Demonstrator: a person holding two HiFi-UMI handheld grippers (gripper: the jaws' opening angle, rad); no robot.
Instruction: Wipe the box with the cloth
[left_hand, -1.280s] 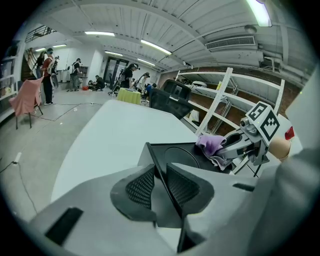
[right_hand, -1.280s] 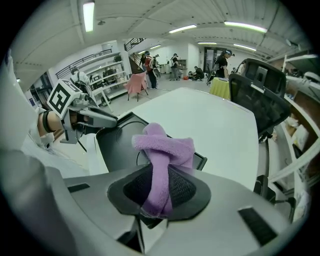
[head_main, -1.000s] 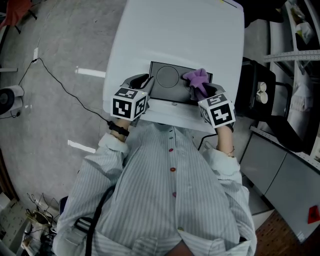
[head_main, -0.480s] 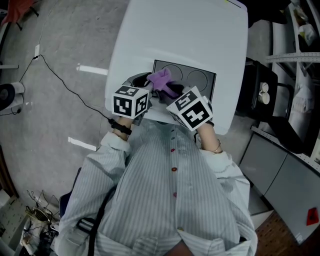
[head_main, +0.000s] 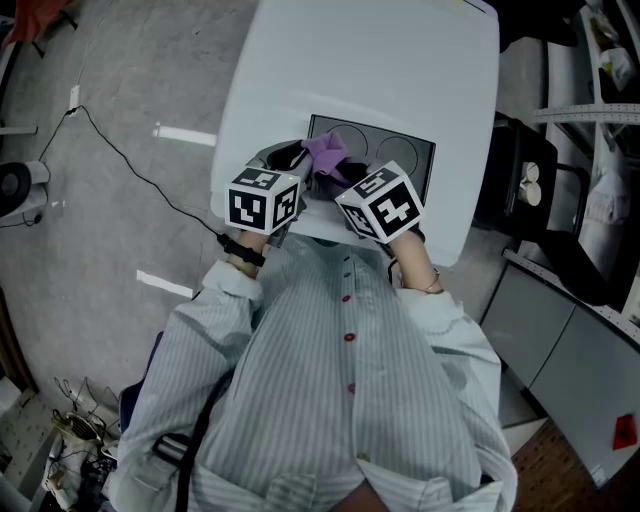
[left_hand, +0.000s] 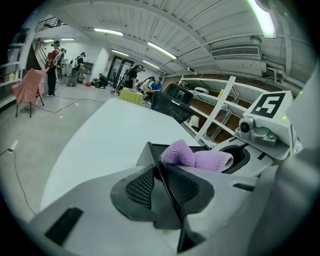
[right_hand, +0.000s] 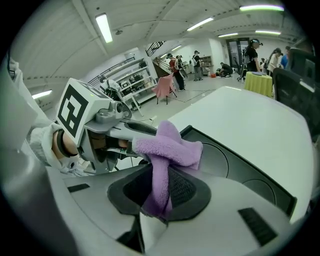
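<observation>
Purple cloth (head_main: 325, 152) over dark box (head_main: 402, 156)

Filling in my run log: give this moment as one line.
left gripper: shut on dark flat box edge | right gripper: shut on purple fleece cloth | cloth: over box's left end | box: on white table

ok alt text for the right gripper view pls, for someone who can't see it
The right gripper pinches a purple cloth between its fingers, over a dark box with round recesses that sits on a white table. The left gripper, with its marker cube, is close by on the left.
</observation>
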